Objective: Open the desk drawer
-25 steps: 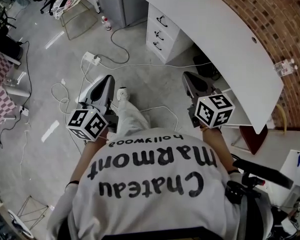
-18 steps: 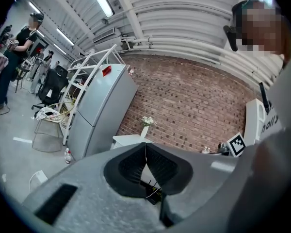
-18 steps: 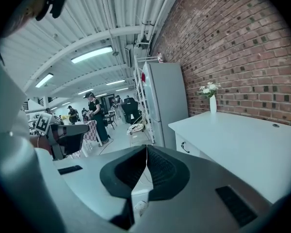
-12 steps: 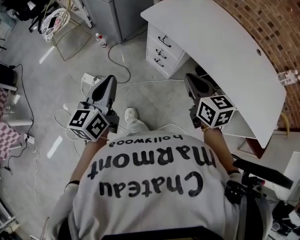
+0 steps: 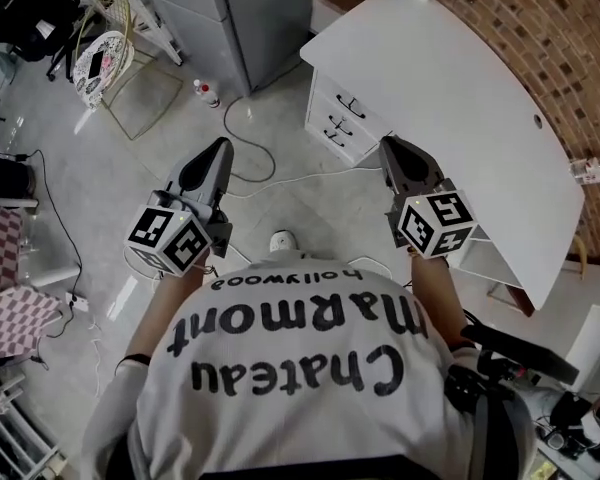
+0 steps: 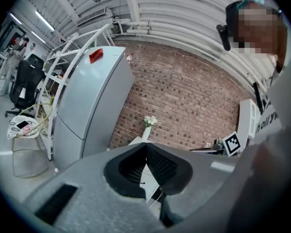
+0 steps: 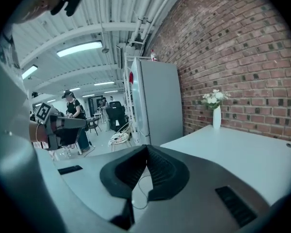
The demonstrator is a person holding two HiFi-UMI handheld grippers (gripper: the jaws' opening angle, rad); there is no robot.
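Since the earlier frame, the white worktop [image 5: 460, 78] and the drawer stack [image 5: 345, 123] beneath its end had slid lower in the head view and sat closer to us. Both tools kept roughly their places in the frame. The grey refrigerator [image 5: 250, 8] had likewise come further into the top of the picture.

The left tool [image 5: 223, 144] was held out at centre left with its jaws together and nothing between them. The right tool [image 5: 390, 144] was at centre right, its jaws likewise pressed together and empty. Neither tool touched the drawer stack. It stood at upper centre between the two tool tips, with three dark handles showing and all three drawers shut.

A white cable [image 5: 250, 173] curled across the grey floor [image 5: 120, 188] just beyond the left tool, and a small bottle [image 5: 208, 93] stood on the floor near the refrigerator's corner. A brick wall [image 5: 540, 18] ran along the upper right behind the worktop. In the right gripper view, a white vase of flowers [image 7: 216, 116] stood at the far end of the worktop against that wall.
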